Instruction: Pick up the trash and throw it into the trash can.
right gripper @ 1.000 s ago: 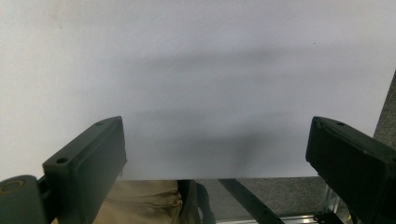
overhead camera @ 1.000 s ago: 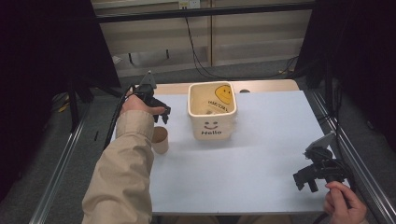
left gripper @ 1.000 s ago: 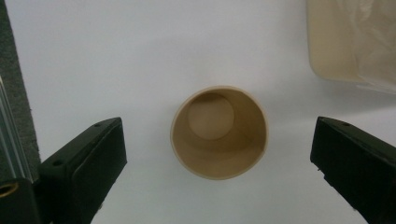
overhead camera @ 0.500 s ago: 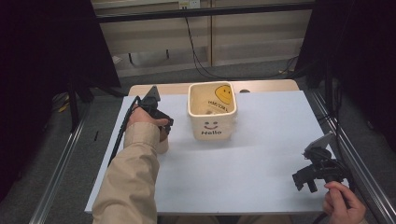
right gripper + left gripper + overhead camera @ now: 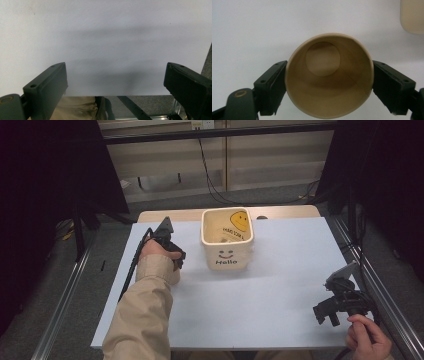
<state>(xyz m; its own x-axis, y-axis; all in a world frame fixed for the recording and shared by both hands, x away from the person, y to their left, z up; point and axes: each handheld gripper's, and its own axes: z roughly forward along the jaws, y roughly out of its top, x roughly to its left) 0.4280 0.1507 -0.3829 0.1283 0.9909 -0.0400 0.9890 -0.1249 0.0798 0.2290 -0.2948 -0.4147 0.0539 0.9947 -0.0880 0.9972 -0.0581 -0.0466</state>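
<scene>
Now left hand-held gripper [image 5: 329, 82] clamps paper cup [image 5: 329, 75] (jaws just closed); cup base hidden; right hand-held gripper [image 5: 115, 82] open.

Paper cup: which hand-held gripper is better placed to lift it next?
Left. The left hand-held gripper has just been closing, and its jaws now flank the paper cup, touching its sides. The right hand-held gripper sits open at the table's near right corner, far from it.
</scene>
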